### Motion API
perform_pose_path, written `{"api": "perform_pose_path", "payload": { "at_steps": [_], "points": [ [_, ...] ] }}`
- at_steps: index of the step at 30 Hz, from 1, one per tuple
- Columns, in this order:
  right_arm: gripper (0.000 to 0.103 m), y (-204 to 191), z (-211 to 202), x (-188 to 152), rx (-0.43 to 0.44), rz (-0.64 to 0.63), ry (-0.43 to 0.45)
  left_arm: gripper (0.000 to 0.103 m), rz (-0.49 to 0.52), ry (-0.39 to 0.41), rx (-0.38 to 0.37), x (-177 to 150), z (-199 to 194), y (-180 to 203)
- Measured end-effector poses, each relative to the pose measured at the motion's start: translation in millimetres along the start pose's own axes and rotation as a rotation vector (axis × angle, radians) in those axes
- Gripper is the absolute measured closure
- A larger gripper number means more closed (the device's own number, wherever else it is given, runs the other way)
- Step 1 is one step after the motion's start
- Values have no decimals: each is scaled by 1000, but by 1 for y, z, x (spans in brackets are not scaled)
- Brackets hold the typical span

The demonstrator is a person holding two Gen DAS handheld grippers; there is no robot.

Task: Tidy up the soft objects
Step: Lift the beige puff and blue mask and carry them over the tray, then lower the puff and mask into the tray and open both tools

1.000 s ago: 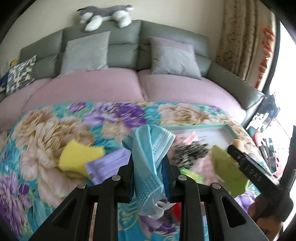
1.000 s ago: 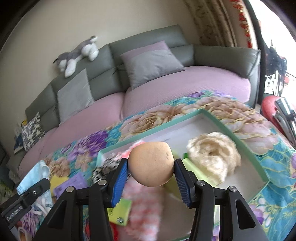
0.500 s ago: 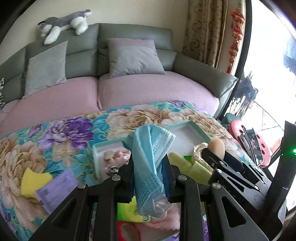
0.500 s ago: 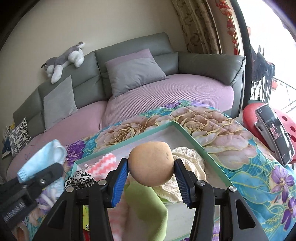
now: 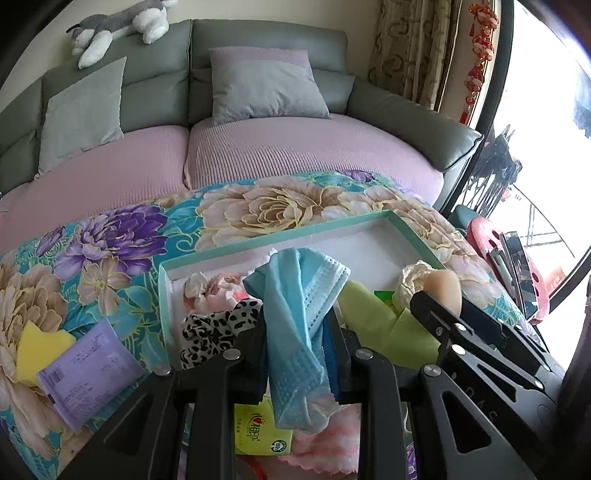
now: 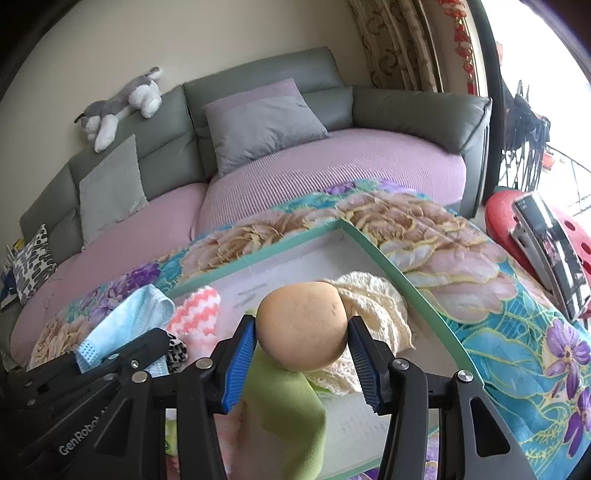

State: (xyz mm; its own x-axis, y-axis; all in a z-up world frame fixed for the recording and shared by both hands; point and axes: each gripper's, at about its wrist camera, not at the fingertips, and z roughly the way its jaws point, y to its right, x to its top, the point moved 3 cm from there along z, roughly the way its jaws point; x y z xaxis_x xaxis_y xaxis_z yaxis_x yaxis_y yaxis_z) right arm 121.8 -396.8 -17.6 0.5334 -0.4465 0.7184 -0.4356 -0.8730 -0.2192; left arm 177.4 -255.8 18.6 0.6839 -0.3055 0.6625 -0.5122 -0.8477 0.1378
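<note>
My left gripper is shut on a light blue face mask, held above the near left part of the green-rimmed white box. My right gripper is shut on a tan soft ball, held over the box to the right of the left gripper. The ball also shows in the left wrist view. In the box lie a green cloth, a cream knitted piece, a pink-and-white knitted piece and a leopard-print piece.
The box sits on a floral cloth. Left of it lie a purple packet and a yellow sponge. A sofa with cushions and a plush dog stands behind. A red stool carrying a phone is at the right.
Both grippers have moved right and forward over the box, still holding the mask and the ball. The purple packet and yellow sponge now lie further to the left in the left wrist view.
</note>
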Motion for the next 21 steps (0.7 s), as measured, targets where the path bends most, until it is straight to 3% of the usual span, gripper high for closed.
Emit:
{"api": "perform_pose_path", "payload": {
  "at_steps": [12, 18, 19, 21],
  "points": [
    [48, 11, 20, -10, -27, 26, -98, 76, -7, -63, 9, -9, 21, -2],
    [48, 13, 21, -11, -24, 31, -103, 75, -8, -70, 6, -11, 22, -2],
    [48, 13, 20, -11, -23, 31, -100, 73, -6, -69, 3, -11, 20, -1],
    [48, 12, 19, -10, -21, 31, -98, 60, -8, -68, -9, -11, 18, 0]
  ]
}}
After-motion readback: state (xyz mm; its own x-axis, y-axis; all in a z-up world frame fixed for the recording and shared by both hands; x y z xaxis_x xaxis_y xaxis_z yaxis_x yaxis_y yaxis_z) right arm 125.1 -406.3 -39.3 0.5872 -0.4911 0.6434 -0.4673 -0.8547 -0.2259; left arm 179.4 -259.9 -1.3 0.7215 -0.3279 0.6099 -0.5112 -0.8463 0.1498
